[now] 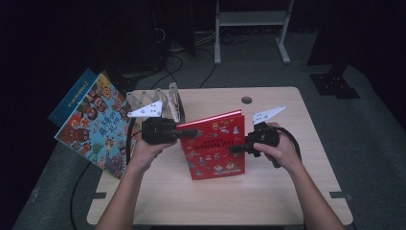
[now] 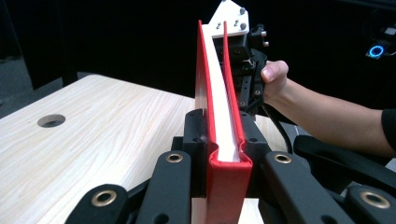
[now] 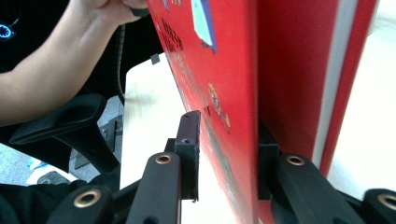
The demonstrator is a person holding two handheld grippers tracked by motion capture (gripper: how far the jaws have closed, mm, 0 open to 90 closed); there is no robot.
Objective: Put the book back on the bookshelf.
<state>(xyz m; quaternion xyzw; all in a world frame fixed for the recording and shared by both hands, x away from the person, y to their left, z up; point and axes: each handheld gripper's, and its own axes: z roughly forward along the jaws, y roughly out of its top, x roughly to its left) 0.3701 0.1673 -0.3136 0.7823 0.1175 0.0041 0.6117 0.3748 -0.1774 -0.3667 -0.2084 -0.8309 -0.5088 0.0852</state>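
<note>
Two grippers on one red book (image 1: pixel 215 146), held upright over the middle of the wooden table (image 1: pixel 268 191). Book: hardcover, glossy red, cover crowded with small cartoon figures and white lettering; white page block between the boards, seen edge-on in the left gripper view. Left gripper (image 1: pixel 189 133) clamped on the spine end, jaws pressed against both covers. Right gripper (image 1: pixel 235 148): one jaw against the back cover; near jaw stands slightly off the front cover, so cannot tell if it grips. Farther left, a pale slotted rack (image 1: pixel 158 103) at the table's back edge, with a blue picture book (image 1: pixel 93 127) leaning just beside it.
</note>
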